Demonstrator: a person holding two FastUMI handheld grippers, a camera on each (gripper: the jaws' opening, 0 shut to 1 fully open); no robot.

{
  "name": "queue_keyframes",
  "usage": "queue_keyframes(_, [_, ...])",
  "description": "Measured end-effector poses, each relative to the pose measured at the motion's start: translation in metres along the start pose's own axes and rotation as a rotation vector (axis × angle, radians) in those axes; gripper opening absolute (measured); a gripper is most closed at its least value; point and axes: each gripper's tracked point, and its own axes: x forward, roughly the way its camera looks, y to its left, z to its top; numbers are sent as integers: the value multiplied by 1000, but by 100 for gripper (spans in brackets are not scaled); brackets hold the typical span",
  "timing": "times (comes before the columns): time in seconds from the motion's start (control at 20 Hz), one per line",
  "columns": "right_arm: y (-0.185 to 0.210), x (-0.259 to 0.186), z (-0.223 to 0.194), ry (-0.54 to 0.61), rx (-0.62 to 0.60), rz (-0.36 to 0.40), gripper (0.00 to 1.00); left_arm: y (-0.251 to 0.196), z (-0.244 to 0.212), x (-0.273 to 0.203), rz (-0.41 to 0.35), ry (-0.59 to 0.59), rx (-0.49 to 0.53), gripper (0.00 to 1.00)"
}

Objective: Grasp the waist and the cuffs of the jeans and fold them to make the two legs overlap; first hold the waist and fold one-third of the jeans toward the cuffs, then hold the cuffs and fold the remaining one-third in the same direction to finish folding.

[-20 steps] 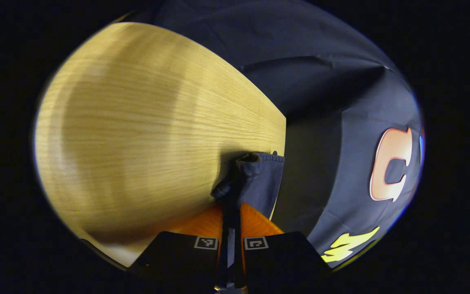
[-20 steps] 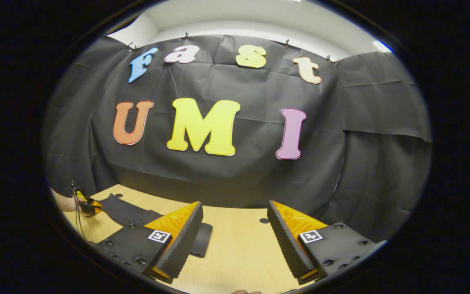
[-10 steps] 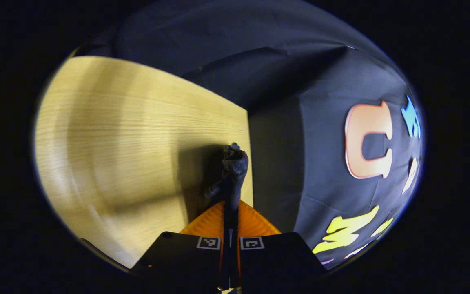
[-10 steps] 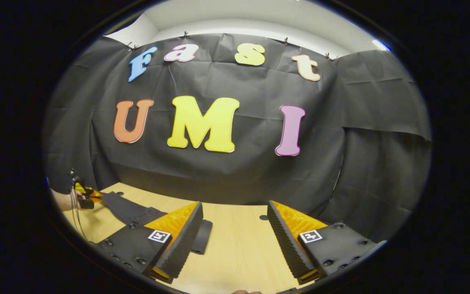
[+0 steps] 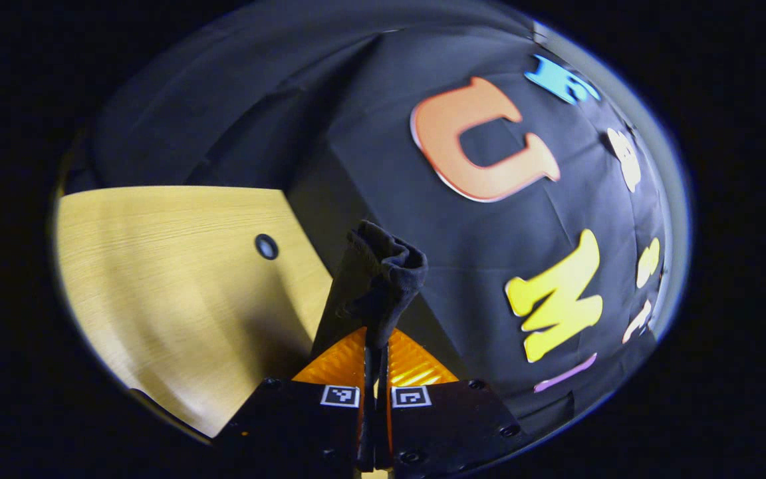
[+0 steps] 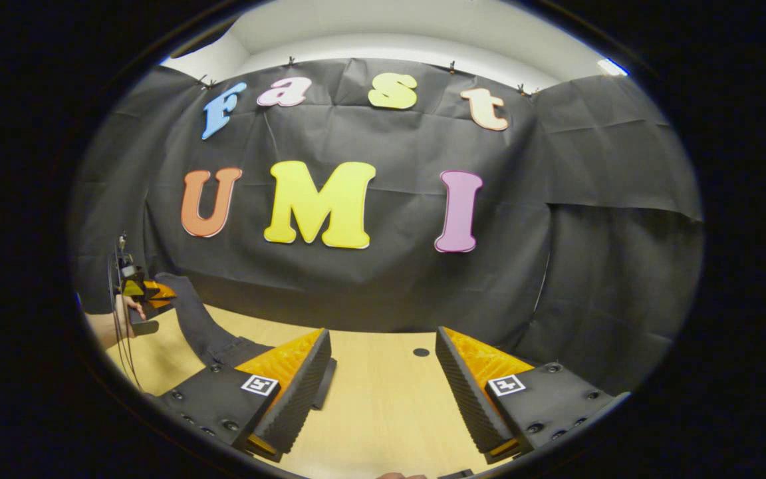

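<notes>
In the left gripper view, the left gripper rises from six o'clock with its two orange fingers pressed together on a bunched fold of the dark jeans, the cloth pinched in the narrow slot between them and standing up past the tips toward twelve o'clock. The wooden table lies off at nine o'clock of that gripper, with one small dark round hole in its top toward ten o'clock. In the right gripper view, the right gripper points level across the table, its two fingers spread wide apart with bare wood between them and nothing held. At nine o'clock of this view, far off, the left gripper shows again, raised above the table and gripped by a hand on a bare forearm that comes in from the edge, thin cables hanging beside it. From that raised gripper the jeans hang down in a dark strip that slopes toward five o'clock, reaches the table top and runs behind the right gripper's left finger, where a short end of the cloth lies flat on the wood. One pair of jeans, two grippers and one hand can be counted; which end of the jeans is pinched cannot be told.
</notes>
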Motion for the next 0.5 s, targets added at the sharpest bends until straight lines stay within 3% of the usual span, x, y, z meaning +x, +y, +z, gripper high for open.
queue_keyframes(0.35, [-51,-17,-2,3,8,-50,98,-90,-82,4,-78,26,275,4])
queue_keyframes(0.5, [-74,-26,-4,10,20,-82,98,-110,-138,19,-101,77,365,4])
